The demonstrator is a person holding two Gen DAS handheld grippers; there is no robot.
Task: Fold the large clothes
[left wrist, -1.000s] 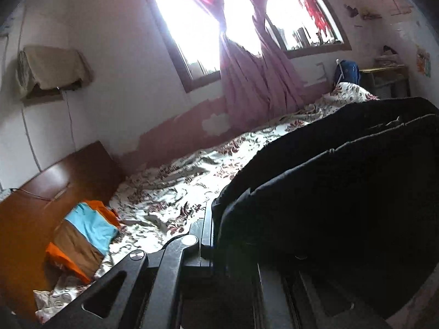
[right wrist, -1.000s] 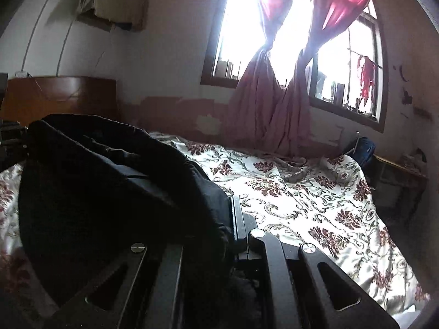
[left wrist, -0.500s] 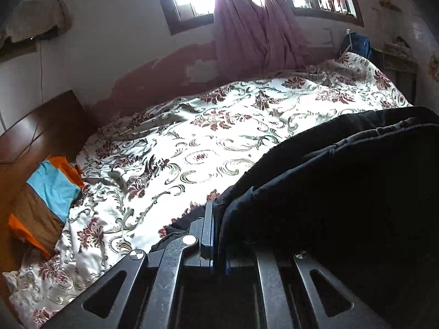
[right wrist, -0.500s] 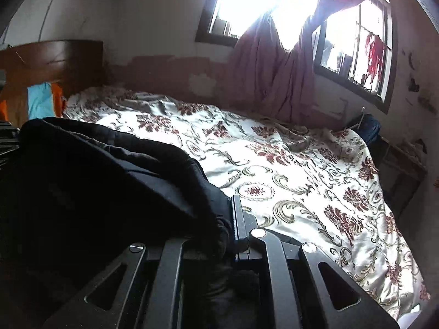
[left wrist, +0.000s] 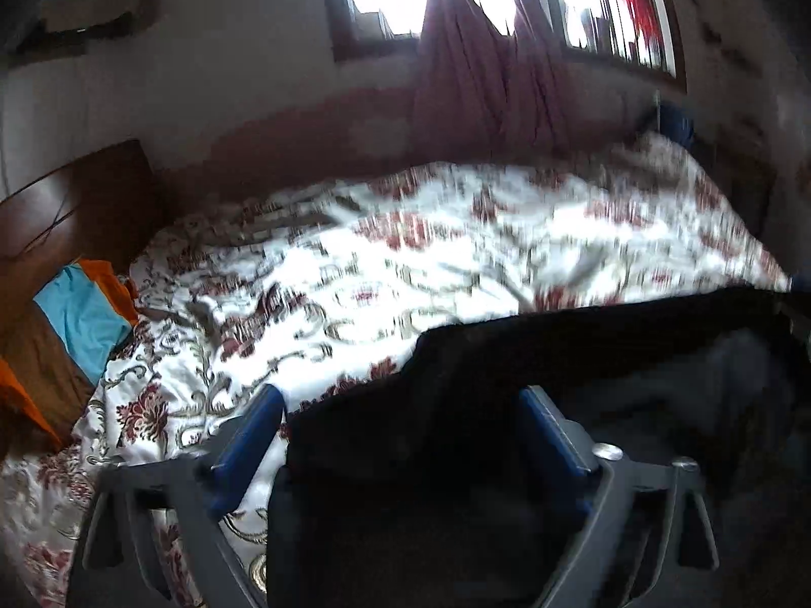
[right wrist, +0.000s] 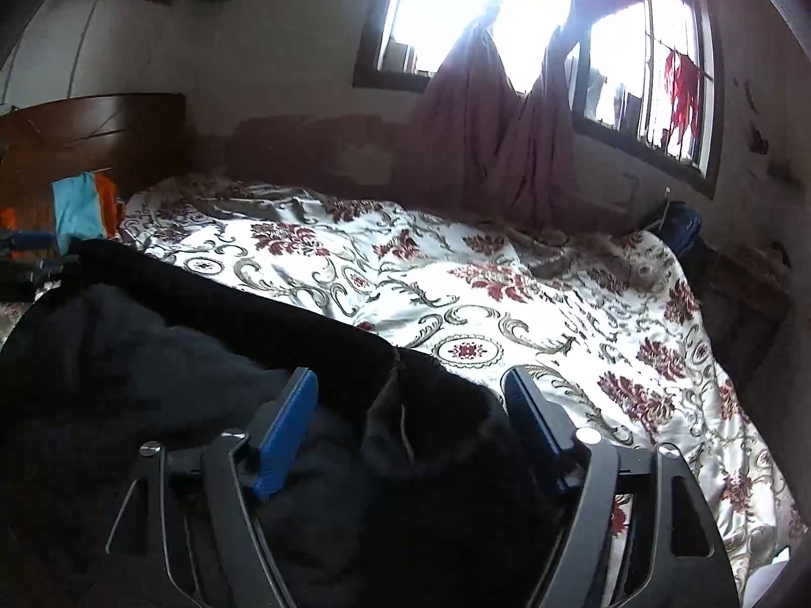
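The black garment (right wrist: 177, 354) lies on the flowery bedspread (right wrist: 481, 314) at its near edge. The right gripper (right wrist: 410, 395) has its fingers wide apart, with black cloth bunched between them, and the left gripper (left wrist: 400, 415) too. A blue-and-orange pillow (left wrist: 81, 319) (against the headboard (right wrist: 91, 126)) sits beyond the bedspread; curtains (right wrist: 496, 152) hang behind.

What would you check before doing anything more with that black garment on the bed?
1. Left gripper open: ok, blue fingers apart.
2. Right gripper open: ok.
3. Black garment released and resting on the bed: ok, cloth lies loose between the jaws.
4. Garment folded neatly: cannot tell, too dark.
5. Free bedspread beyond the garment: ok.
6. Left view sharp enough to aim: not ok, blurred.
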